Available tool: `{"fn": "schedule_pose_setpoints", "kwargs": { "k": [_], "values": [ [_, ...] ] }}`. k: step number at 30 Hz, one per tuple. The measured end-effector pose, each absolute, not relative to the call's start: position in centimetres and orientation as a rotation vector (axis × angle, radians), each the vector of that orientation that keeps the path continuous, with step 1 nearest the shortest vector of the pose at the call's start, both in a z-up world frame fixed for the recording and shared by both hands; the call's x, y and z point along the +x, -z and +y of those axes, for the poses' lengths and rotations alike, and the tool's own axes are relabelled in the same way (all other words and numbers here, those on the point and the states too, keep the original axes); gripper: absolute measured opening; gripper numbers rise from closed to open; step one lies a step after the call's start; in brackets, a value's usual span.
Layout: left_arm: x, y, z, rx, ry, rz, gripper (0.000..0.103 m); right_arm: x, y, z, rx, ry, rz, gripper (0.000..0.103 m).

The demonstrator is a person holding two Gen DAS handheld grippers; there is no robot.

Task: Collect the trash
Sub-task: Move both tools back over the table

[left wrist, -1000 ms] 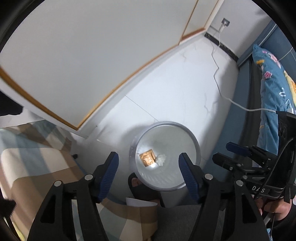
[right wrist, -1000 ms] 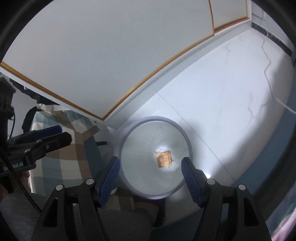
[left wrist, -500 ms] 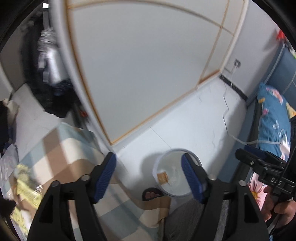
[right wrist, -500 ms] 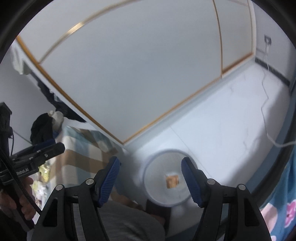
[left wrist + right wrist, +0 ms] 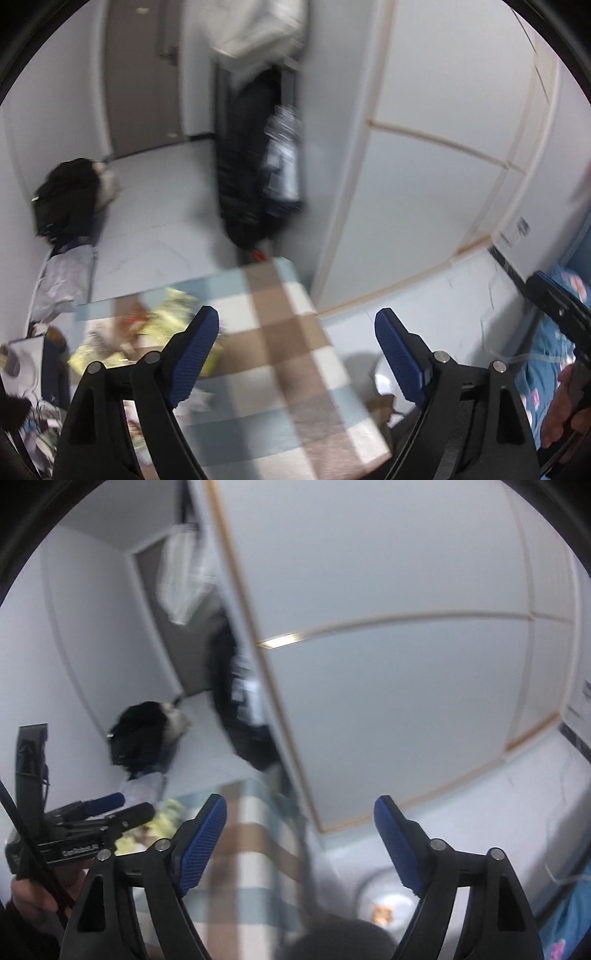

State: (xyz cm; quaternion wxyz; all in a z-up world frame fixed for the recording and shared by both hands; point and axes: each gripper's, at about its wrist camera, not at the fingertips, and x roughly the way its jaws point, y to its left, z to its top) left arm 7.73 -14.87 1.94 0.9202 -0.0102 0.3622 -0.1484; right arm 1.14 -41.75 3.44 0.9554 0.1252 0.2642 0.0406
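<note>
My left gripper [image 5: 295,354] is open and empty, raised over a checked blue-and-brown tablecloth [image 5: 280,369]. Yellow wrappers and other litter [image 5: 147,332] lie on the cloth left of its left finger. My right gripper [image 5: 299,834] is open and empty, high above the floor. A round white bin [image 5: 384,904] with a brown wrapper inside sits low between its fingers. A sliver of the bin [image 5: 382,384] shows in the left wrist view by the right finger. The left gripper [image 5: 92,819] also shows at the left of the right wrist view.
White sliding wardrobe doors [image 5: 443,166] with wood trim fill the right. Dark hanging clothes [image 5: 251,166] and a black bag [image 5: 66,199] stand on the white floor beyond. A blue floral bedspread [image 5: 554,369] is at far right. Both views are motion-blurred.
Both grippers have swung up and to the left, away from the bin. The bin has dropped to the lower edge of view, and the table with its litter has come into view.
</note>
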Motion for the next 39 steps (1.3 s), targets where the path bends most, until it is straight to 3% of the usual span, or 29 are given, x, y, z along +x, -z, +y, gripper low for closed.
{"fn": "schedule_pose_setpoints", "kwargs": {
  "k": [7,14,25,39],
  "values": [
    [5.8,-3.2,-6.7,-0.113,0.12,0.63,0.094,1.8,-5.5,-34.1,0.182,-0.222,0.439,0.086],
    [4.5,-1.4,-0.9,-0.156,0.006,0.596,0.097,3.0,-5.6,-26.6,0.151,-0.343,0.415,0.089],
    [3.1,3.5,6.2,-0.26,-0.063,0.66,0.097,3.9,-0.6,-17.7,0.053,-0.444,0.489,0.089],
    [2.6,8.8,8.3,-0.283,-0.095,0.723,0.097,5.6,7.6,-14.9,-0.006,-0.45,0.703,0.089]
  ]
}}
